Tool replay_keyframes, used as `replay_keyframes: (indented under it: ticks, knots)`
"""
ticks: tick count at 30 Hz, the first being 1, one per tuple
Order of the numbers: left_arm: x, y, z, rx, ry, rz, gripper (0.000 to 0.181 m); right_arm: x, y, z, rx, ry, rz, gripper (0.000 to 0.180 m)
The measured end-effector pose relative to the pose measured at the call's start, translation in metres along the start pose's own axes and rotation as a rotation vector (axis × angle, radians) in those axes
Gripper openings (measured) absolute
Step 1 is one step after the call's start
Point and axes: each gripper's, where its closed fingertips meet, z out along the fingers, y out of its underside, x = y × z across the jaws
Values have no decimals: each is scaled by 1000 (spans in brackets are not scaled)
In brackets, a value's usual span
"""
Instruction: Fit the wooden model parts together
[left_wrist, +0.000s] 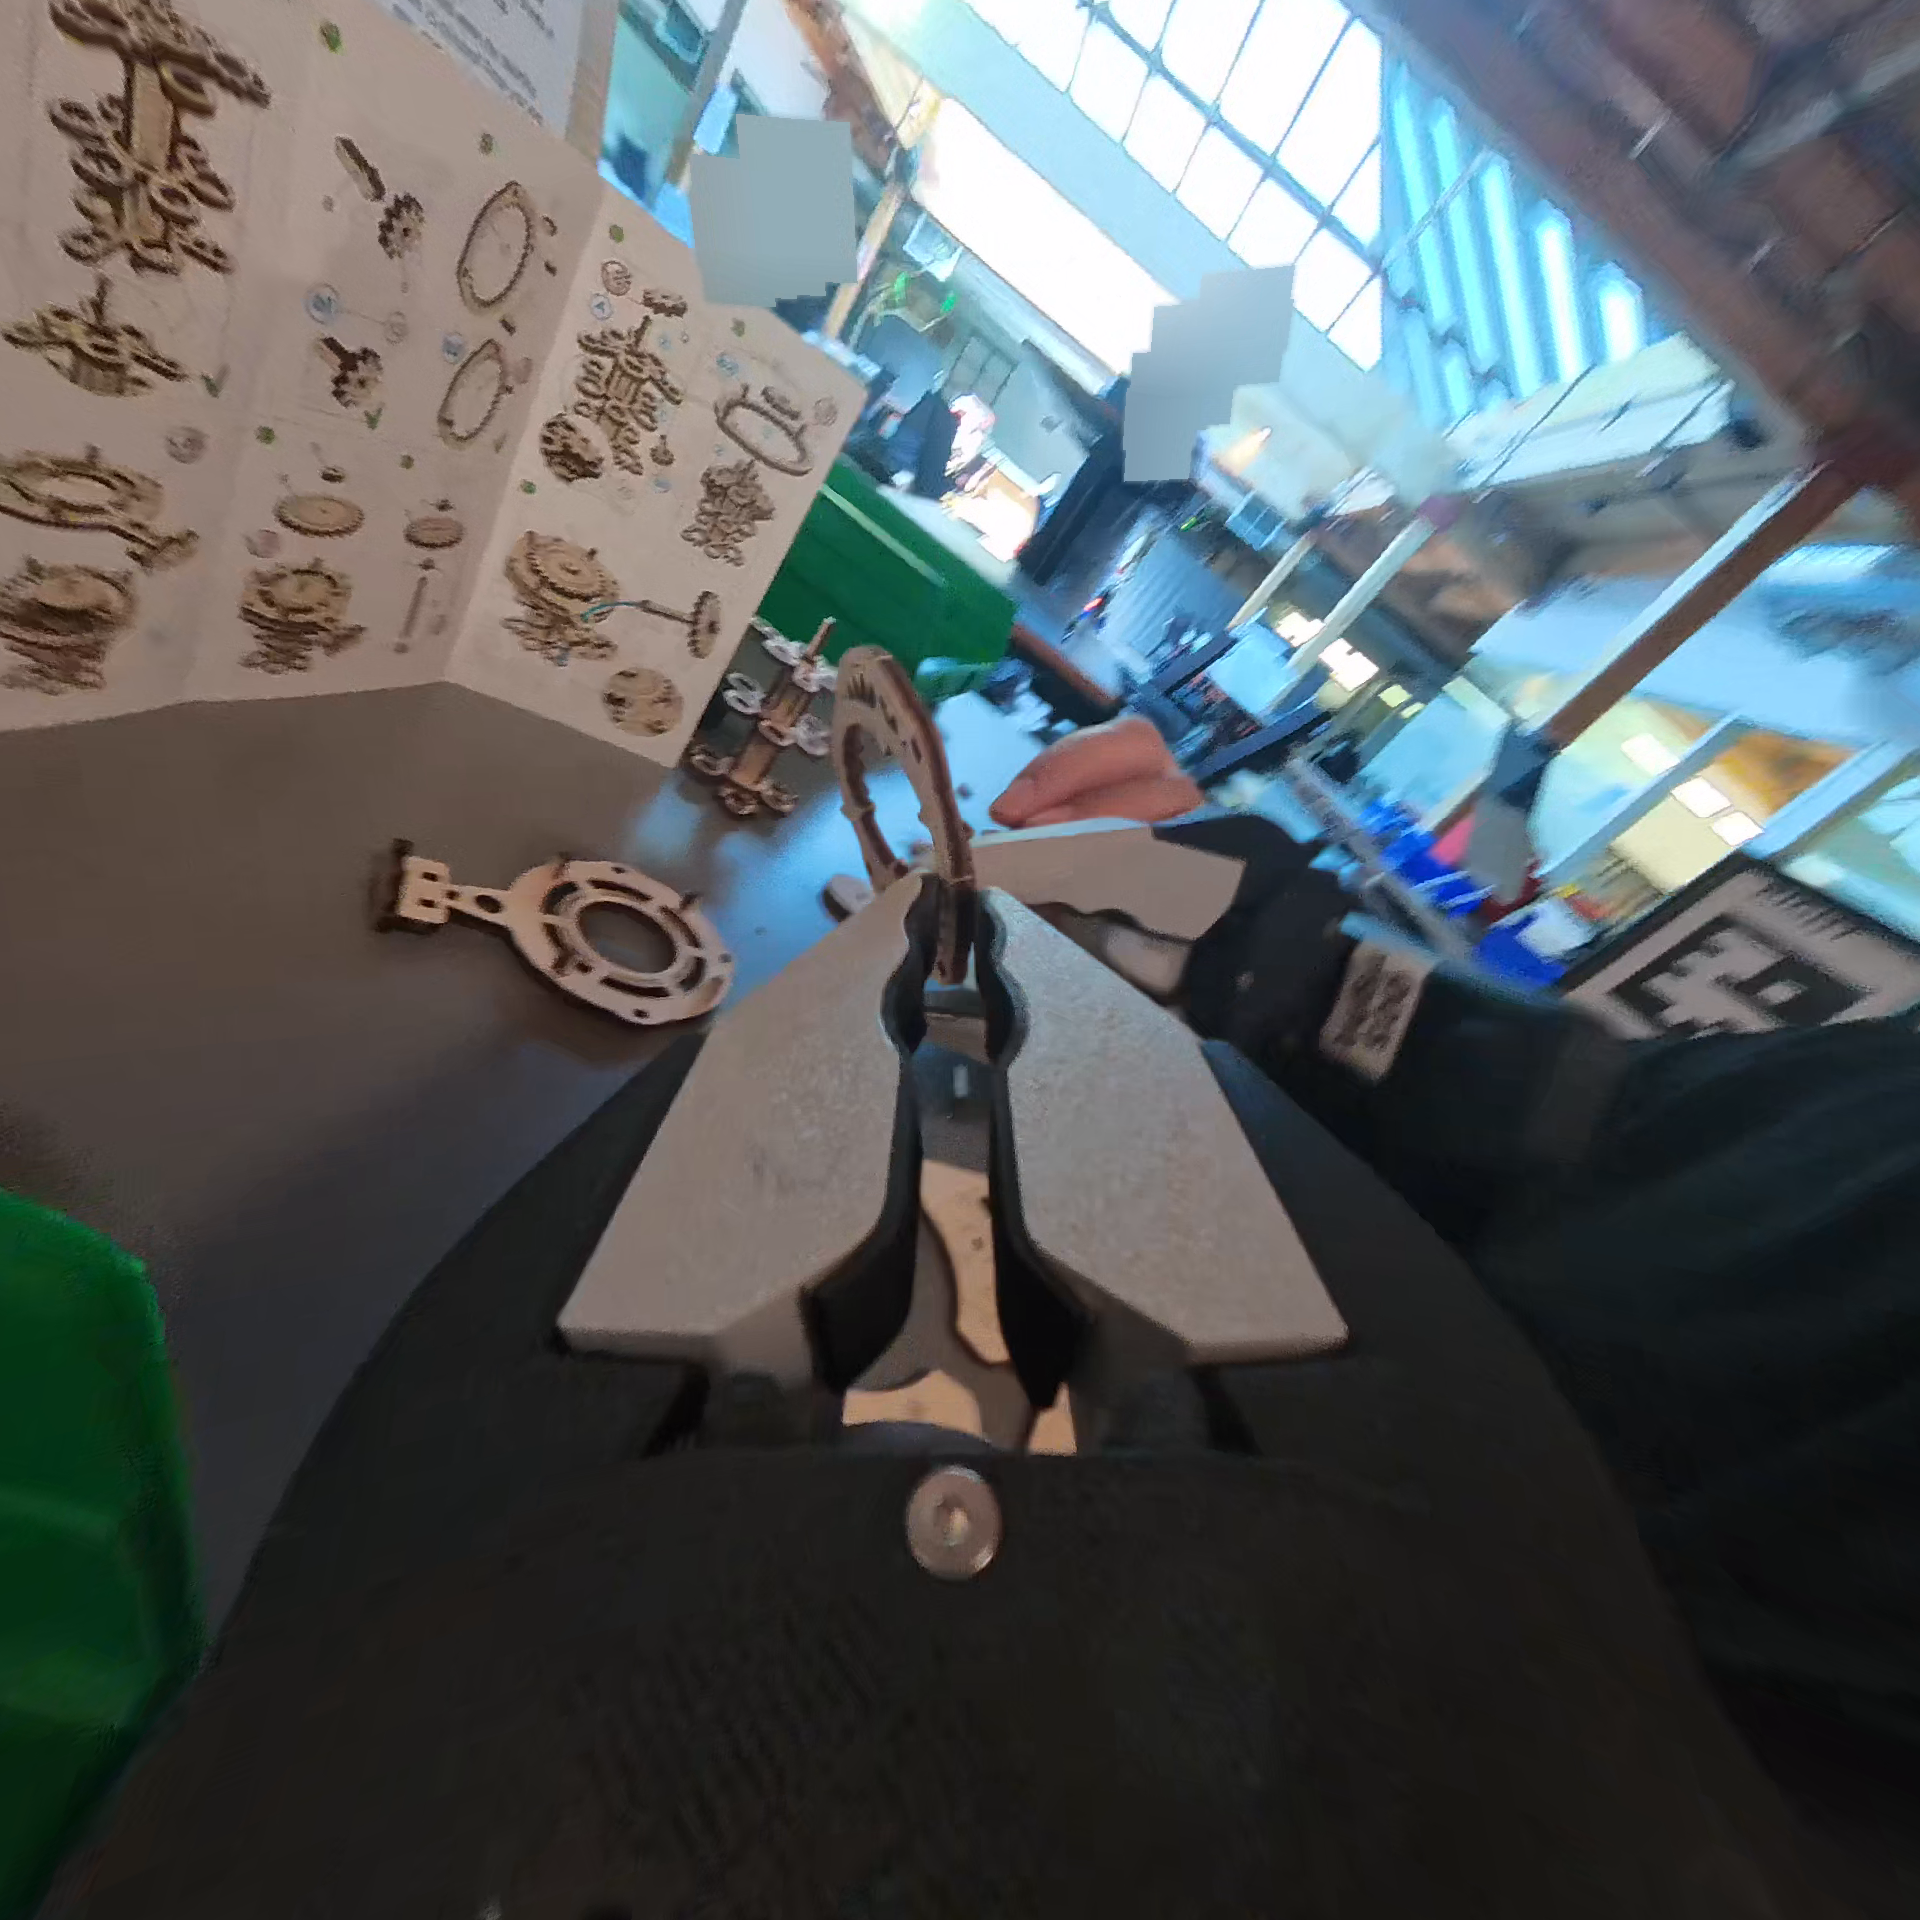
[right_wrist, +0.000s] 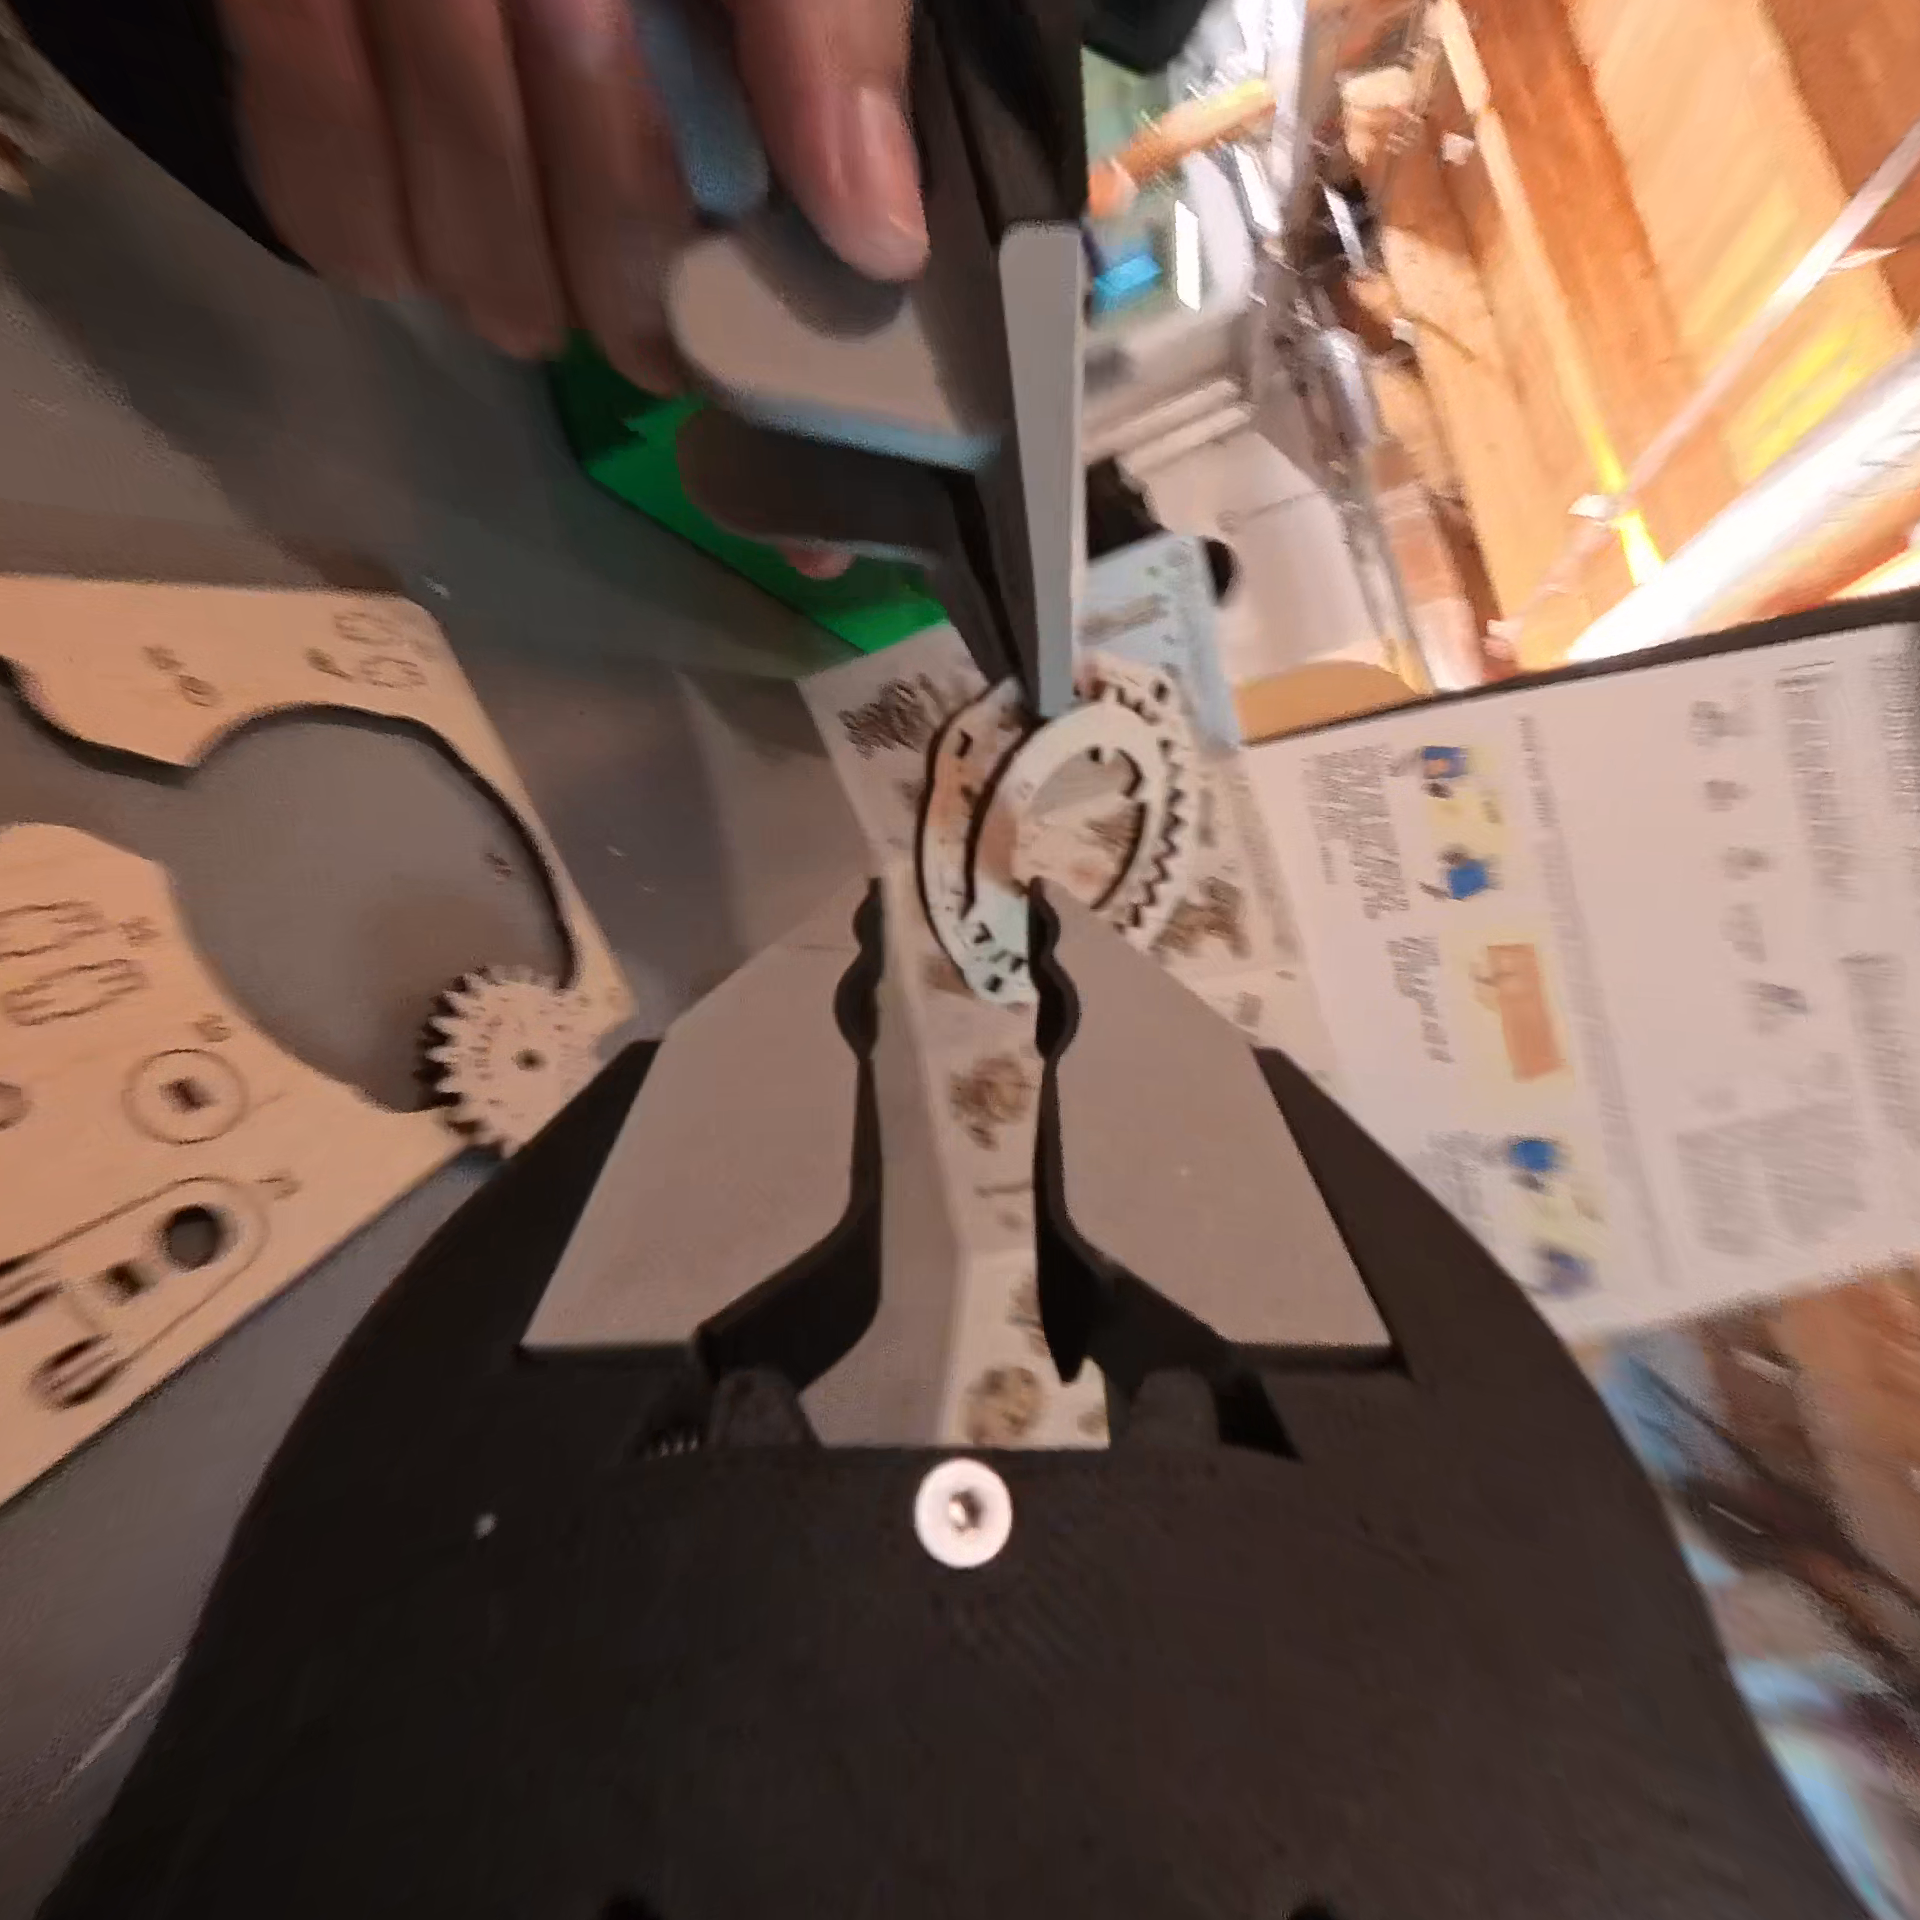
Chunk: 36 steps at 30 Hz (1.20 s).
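The left gripper (left_wrist: 948, 914) has its 2 grey fingers pressed together on a thin, pale wooden ring part with burnt laser-cut edges (left_wrist: 902, 769), which stands up from the fingertips, on edge. In the right wrist view this ring (right_wrist: 961, 831) sits just ahead of the right gripper (right_wrist: 956, 914), together with a second pale wooden ring with saw-like teeth (right_wrist: 1117, 821). The right gripper's fingers are spread apart; its right fingertip (right_wrist: 1044, 940) is at the ring's edge, and I cannot tell if it touches.

To the left of the left gripper, a flat wooden ring plate with a short stem (left_wrist: 582, 930) lies on the grey table (left_wrist: 260, 1039).

The rings look light, stiff and fragile, so I would pinch the plain rim flat, not the teeth, with only gentle pressure.
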Motion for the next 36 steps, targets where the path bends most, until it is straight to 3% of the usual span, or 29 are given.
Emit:
replay_keyframes:
  ticks: [3, 7, 11, 16, 21, 24, 27, 36]
  knots:
    - [-6, 6, 1, -47, -79, 108, 1, 3, -8, -10, 106, -112, 238, 21]
    - [-4, 8, 6, -55, -73, 96, 1, 21, -12, -16, 177, -160, 504, 21]
    - [0, 11, 10, -59, -45, 61, 1, 11, -9, -5, 88, -148, 432, 24]
    - [0, 9, 8, -43, -26, 25, 0, 2, -12, -1, 77, -239, 526, 8]
    - [3, 12, 10, -62, -13, 28, 0, 7, -15, -5, 133, -317, 720, 25]
    - [4, 13, 12, -63, -6, 28, 0, 3, -14, -5, 124, -355, 736, 9]
    - [6, 11, 11, -53, 3, 22, 0, 4, -15, -5, 124, -367, 762, 8]
    - [3, 22, 15, -143, -97, 216, 0, -1, -9, -11, 150, -531, 944, 5]
